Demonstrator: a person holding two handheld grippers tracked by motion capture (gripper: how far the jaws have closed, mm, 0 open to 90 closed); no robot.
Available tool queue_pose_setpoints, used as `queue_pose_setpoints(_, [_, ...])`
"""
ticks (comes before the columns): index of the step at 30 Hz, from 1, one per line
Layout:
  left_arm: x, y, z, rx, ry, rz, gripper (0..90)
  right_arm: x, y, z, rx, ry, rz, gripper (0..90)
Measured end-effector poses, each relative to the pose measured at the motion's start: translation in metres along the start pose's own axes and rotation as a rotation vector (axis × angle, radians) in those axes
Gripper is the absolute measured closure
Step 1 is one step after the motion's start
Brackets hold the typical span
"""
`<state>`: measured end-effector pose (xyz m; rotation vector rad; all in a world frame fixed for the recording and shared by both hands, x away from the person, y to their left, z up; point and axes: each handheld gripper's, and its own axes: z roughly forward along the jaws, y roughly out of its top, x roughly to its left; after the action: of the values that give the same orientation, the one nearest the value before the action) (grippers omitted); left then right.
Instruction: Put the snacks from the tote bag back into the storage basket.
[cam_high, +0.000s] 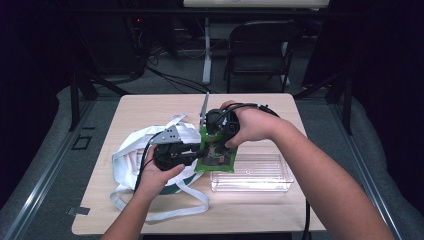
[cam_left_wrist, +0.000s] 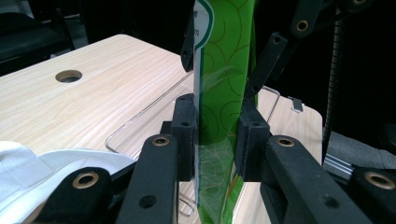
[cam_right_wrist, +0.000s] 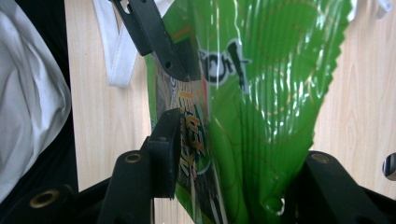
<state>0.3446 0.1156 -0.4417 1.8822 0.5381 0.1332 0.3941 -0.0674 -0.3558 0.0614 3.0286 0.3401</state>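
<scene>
Green snack bag (cam_high: 216, 159): clamped by left hand-held gripper (cam_left_wrist: 215, 135), right hand-held gripper (cam_right_wrist: 229, 154) closing around it; next, transfer into clear plastic bin (cam_high: 260, 175).

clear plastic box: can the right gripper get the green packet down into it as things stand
Probably yes. The clear plastic box sits open-topped just below the green packet. But the left gripper is clamped on the packet, so it likely must let go before the right gripper can lower it.
</scene>
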Motion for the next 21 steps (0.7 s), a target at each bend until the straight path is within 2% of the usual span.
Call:
queue_pose_setpoints(16, [-0.0021,-0.0004,0.0031,0.008,-0.009,0.012,72.9,-0.0033,-0.0026,-0.0022,0.018,0.056,0.013,68.7])
queue_pose_setpoints(21, [-0.0010,-0.0013,0.0039,0.018,0.008,0.004,69.8,-0.0030,-0.0021,-0.0017,0.031,0.055,0.002,73.9])
